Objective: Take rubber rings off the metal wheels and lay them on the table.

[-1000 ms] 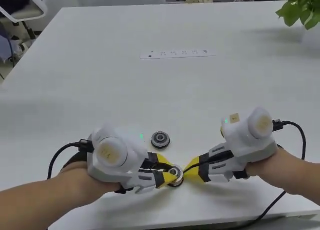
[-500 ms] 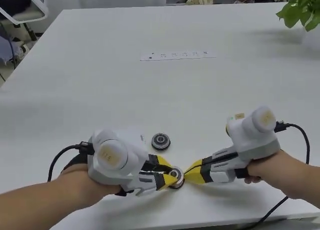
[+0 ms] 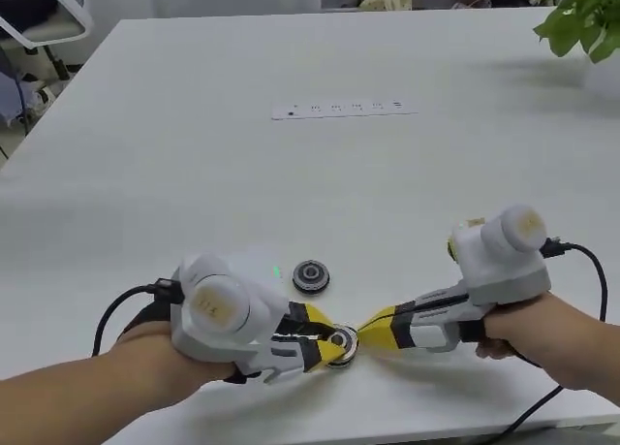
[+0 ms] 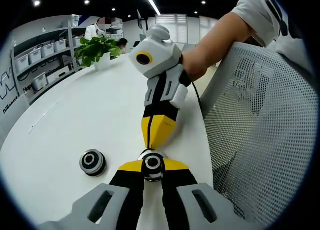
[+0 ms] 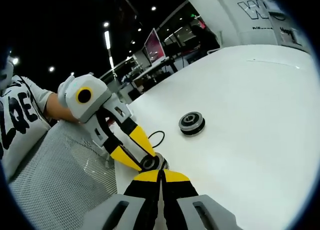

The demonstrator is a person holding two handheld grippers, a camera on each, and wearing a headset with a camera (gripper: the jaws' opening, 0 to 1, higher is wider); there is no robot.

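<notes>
The fingers of your left gripper [image 3: 329,346] clamp a small black-rubber-ringed silver metal wheel [image 4: 152,165] at the white surface's [image 3: 291,174] near edge. The closed fingers of your right gripper [image 5: 161,174] touch its right side.

Black-ringed wheel [image 3: 311,275] flat on table [image 3: 194,125]; second wheel [image 3: 341,343] near it.

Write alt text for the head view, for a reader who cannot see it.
Near the front edge of the white table, the left tool grips a small metal wheel while the right tool, its yellow tips closed, touches it. A second wheel with a black rubber ring lies just beyond them, and a power strip sits farther back.
</notes>
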